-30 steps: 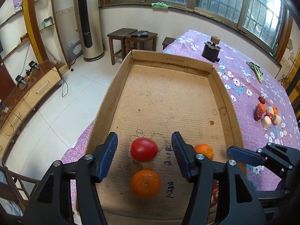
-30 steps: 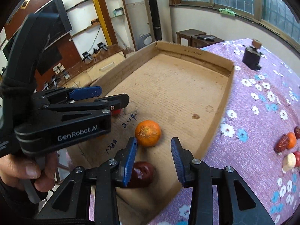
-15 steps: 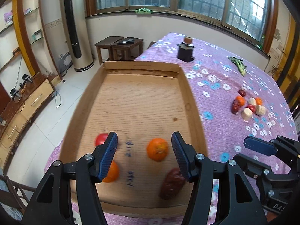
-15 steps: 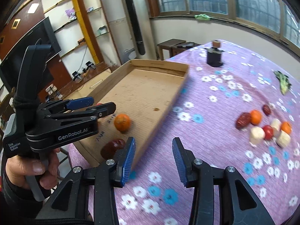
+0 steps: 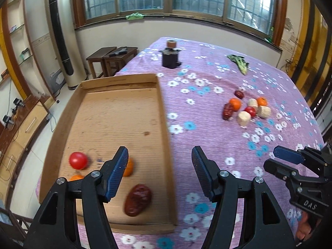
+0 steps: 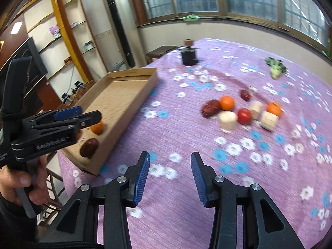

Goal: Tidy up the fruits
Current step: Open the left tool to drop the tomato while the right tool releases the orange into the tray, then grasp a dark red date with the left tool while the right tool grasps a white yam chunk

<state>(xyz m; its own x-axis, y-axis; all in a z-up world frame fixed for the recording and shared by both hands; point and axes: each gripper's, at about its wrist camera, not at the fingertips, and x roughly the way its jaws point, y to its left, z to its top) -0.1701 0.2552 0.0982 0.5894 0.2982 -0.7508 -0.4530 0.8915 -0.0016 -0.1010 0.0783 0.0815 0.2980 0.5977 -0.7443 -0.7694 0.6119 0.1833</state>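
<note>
A shallow cardboard tray (image 5: 164, 112) lies at the table's left edge, holding a red tomato (image 5: 78, 160), two oranges (image 5: 128, 167) and a dark red date (image 5: 138, 199). A cluster of loose fruit lies on the purple cloth to the right: a date (image 6: 211, 108), oranges (image 6: 227, 103), a tomato (image 6: 244, 116) and pale cylinders (image 6: 227, 119). My left gripper (image 5: 159, 174) is open and empty over the tray's right wall. My right gripper (image 6: 170, 176) is open and empty above bare cloth, short of the cluster; it also shows in the left wrist view (image 5: 276, 159).
A black holder with a cork on top (image 5: 170, 57) stands at the far side of the table. A green vegetable (image 5: 238, 63) lies at the back right. The table's left edge drops to the floor beside the tray; small stools (image 5: 112, 56) stand beyond.
Both grippers have swung right, away from the tray's fruit toward the loose cluster on the cloth. Both stayed open and empty. The date lies in the tray near the oranges.
</note>
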